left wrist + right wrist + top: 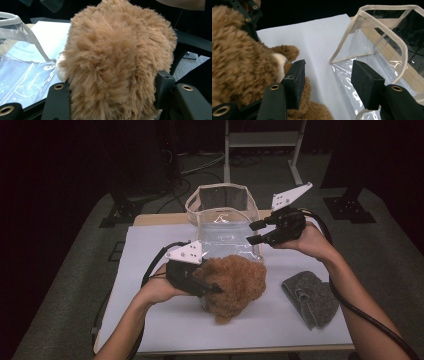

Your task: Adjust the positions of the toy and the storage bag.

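Plush fills my left gripper (212,287): its jaws are clamped on the brown teddy bear (235,282), fur bulging out between and over them in the left gripper view. The bear sits on the white table cover (150,250), near the front middle, just in front of the clear plastic bag (225,227) and touching its lower edge. The bag stands upright with its beige-trimmed mouth open upward. My right gripper (255,232) hangs in the air at the bag's right side, jaws apart with nothing between them; in the right gripper view I look past them at the bag's rim (384,30) and the bear (242,65). A folded grey felt cloth (309,296) lies well to the right of the bear.
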`<state>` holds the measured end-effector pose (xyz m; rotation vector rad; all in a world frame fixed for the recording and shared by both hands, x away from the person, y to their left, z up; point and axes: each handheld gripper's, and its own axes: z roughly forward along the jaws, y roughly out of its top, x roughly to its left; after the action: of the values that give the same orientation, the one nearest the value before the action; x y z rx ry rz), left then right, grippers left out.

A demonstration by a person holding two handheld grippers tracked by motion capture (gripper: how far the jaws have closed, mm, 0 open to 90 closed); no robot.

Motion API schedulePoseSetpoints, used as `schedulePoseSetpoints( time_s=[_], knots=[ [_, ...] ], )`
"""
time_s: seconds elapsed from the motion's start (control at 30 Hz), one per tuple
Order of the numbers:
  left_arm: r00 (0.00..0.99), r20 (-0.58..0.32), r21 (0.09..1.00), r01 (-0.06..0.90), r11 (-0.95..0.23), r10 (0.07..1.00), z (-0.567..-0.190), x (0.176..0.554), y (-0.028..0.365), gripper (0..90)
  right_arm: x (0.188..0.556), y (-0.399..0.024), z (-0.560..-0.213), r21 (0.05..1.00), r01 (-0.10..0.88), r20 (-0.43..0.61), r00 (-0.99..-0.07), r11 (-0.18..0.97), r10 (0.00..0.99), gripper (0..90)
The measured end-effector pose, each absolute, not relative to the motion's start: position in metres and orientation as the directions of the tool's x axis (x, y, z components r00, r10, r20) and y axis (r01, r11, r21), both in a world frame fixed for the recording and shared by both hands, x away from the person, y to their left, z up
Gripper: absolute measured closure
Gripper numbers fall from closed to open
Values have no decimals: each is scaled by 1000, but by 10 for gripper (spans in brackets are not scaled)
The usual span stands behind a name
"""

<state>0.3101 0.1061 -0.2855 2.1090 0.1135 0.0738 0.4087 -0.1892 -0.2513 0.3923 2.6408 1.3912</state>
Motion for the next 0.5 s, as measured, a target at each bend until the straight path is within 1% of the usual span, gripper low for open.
schedulePoseSetpoints(
  time_s=[0.5],
  knots=[
    [995, 8, 855, 47, -516, 104, -285, 310, 105, 412, 444, -174, -248, 775, 203, -23, -937, 599, 347, 439]
  ],
)
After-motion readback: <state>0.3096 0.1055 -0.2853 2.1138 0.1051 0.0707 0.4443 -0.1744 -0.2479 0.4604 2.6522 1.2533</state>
